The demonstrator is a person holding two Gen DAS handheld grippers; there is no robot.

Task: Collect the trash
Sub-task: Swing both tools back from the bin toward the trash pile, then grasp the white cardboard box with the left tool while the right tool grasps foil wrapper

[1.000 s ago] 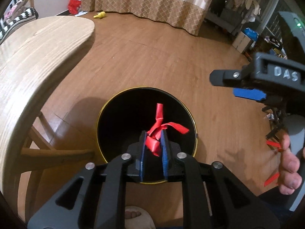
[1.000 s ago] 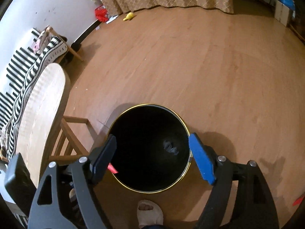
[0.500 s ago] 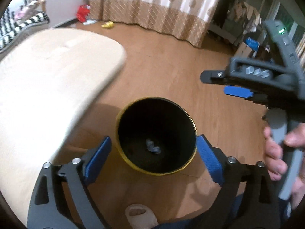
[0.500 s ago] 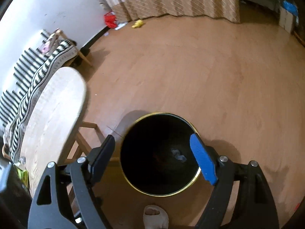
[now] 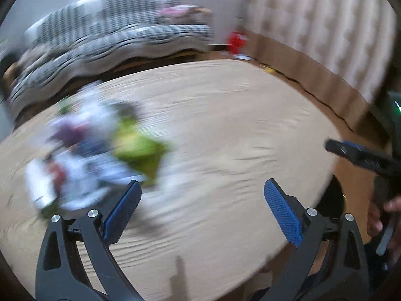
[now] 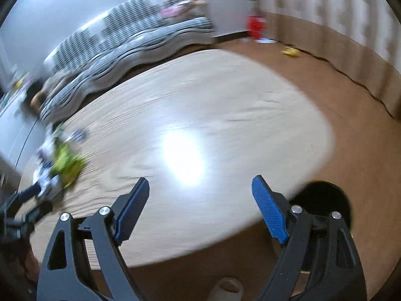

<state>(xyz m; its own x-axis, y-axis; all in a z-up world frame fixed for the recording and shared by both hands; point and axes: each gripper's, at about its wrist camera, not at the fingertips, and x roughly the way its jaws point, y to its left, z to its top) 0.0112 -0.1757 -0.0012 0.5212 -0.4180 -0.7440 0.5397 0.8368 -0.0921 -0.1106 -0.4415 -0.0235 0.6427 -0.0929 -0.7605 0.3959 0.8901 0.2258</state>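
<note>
The trash pile (image 5: 82, 155) lies on the pale wooden worktop (image 5: 225, 125), toward its far-left part as the left wrist camera sees it, and well apart from the black bin (image 6: 323, 200) that shows past the worktop's near-right edge in the right wrist view. Both views are smeared by motion, so single pieces are hard to name: there is a yellow-green wrapper (image 5: 140, 150) at the pile's right side, with white, purple and reddish scraps to its left.

By its crumpled look, I judge this to be thin packaging and paper: light, soft, easily crushed, and apt to slide on the smooth wood or slip out if pinched by a loose corner. The safer hold is probably across a bunched fold of one piece, such as the green wrapper's middle, rather than a flat edge lying flush on the worktop.

The left hand-held gripper (image 5: 200, 210) hangs over the worktop just right of the pile, its jaws opening with nothing between them. The right hand-held gripper (image 6: 200, 205) is over the worktop's near middle, farther from the pile, its jaws also opening and empty.
</note>
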